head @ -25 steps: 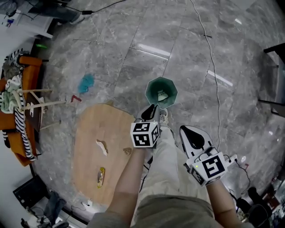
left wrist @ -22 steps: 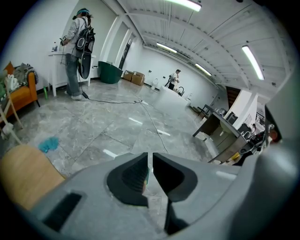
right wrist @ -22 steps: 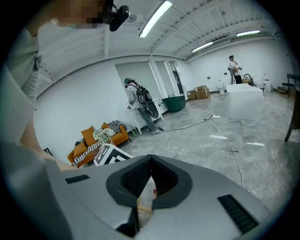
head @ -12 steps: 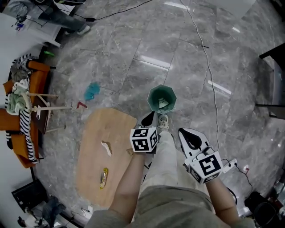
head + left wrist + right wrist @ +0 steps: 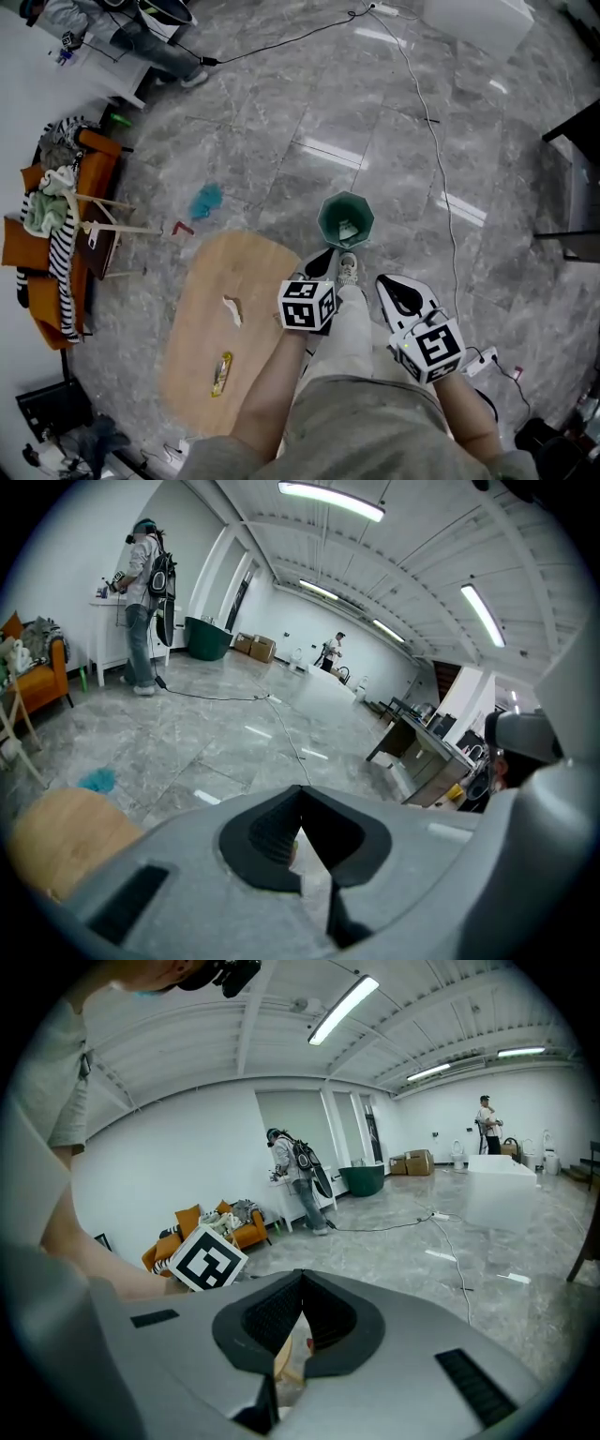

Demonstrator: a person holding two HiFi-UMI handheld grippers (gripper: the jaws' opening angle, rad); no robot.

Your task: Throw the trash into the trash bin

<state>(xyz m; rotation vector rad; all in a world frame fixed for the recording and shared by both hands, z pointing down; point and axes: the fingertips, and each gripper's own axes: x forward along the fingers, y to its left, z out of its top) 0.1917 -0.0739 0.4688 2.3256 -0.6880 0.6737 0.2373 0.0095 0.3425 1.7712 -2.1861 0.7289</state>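
Left claw (image 5: 320,263) has pulled back from the trash bin (image 5: 327,214), pinched shut and empty! Right claw (image 5: 394,287) is closed too. Paper (image 5: 348,230) lies inside the bin; white scrap (image 5: 232,310) and yellow wrapper (image 5: 221,373) sit on the counter (image 5: 199,323) left of it.

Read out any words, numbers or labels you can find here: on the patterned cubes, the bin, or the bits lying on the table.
There are no readable words or numbers in any view.
On the two black-and-white patterned cubes: square code patterns only, no letters.
On the small yellow wrapper lying on the round wooden table: any print is too small to read.
On the dark green plastic bin: no label shows.
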